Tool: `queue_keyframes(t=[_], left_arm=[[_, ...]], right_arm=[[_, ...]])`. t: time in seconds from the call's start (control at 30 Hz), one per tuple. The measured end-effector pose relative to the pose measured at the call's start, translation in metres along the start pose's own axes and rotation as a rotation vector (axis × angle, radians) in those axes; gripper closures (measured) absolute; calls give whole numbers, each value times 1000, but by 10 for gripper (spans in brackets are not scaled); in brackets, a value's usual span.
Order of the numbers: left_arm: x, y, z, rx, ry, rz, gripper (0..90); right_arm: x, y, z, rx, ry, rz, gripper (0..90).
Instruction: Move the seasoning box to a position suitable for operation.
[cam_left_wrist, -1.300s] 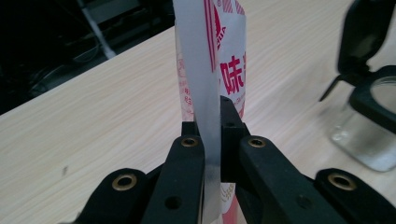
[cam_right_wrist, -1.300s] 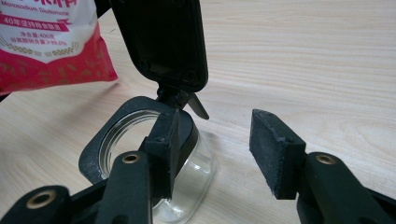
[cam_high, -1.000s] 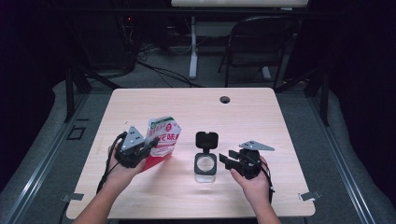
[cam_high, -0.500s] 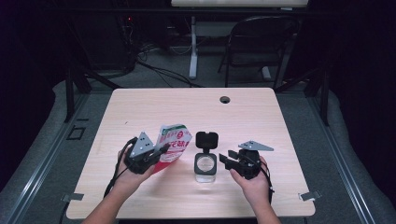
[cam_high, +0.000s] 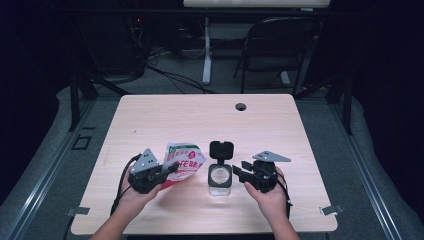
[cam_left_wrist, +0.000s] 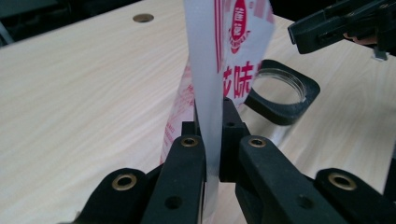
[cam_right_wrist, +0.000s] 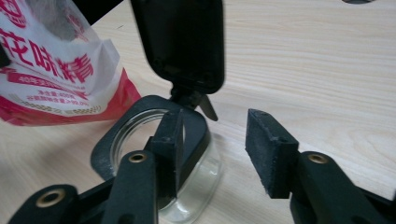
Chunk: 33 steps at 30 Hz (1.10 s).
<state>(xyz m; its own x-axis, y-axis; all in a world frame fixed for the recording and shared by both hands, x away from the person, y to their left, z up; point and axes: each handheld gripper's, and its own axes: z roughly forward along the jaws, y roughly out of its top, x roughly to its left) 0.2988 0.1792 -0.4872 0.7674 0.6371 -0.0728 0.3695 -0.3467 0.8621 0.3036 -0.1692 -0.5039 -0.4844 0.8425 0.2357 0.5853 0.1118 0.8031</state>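
From where I stand, the left gripper (cam_high: 167, 171) has its black jaws pinched tight on the flat sealed edge of a glossy plastic pouch (cam_high: 183, 161), white with red printed characters; in the left gripper view that edge runs as a smooth pale strip straight up between the jaws. The pouch (cam_left_wrist: 219, 60) is held upright over the pale wood-grain table (cam_high: 200, 120), just left of a small clear glass jar (cam_high: 219, 176). The jar stands near the table's front edge, between the two hands (its black squarish collar frames a round mouth, and the black flip lid (cam_high: 221, 150) stands open behind it). The right gripper (cam_high: 239, 172) sits just beside the jar's right side, jaws parted wide with nothing between them; its matte pads (cam_right_wrist: 268, 149) look rough, and the nearer one overlaps the jar's collar (cam_right_wrist: 140, 126) in the right gripper view.
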Motion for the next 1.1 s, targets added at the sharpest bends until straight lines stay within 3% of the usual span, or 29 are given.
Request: queue_keyframes(t=[0.13, 0.23, 0.33, 0.47, 0.57, 0.8, 1.1], left_arm=[[8, -14, -3, 5, -13, -59, 900], [12, -19, -4, 11, -31, -100, 900], [16, -24, -2, 24, -46, -133, 900], [20, -32, 1, 26, -62, -178, 900], [20, -35, 3, 41, -77, -187, 900], [15, -37, 10, 47, -118, -196, 900], [13, -38, 13, 55, -127, -203, 900]], right_arm=[[9, 4, -2, -11, 27, -33, 584], [17, 7, -3, -26, 76, -48, 582], [28, 12, 1, -19, 123, -90, 571], [43, 15, 10, 7, 150, -145, 549], [50, 15, 15, 25, 181, -168, 535], [63, 11, 21, 37, 248, -168, 514], [73, 8, 21, 43, 321, -175, 479]])
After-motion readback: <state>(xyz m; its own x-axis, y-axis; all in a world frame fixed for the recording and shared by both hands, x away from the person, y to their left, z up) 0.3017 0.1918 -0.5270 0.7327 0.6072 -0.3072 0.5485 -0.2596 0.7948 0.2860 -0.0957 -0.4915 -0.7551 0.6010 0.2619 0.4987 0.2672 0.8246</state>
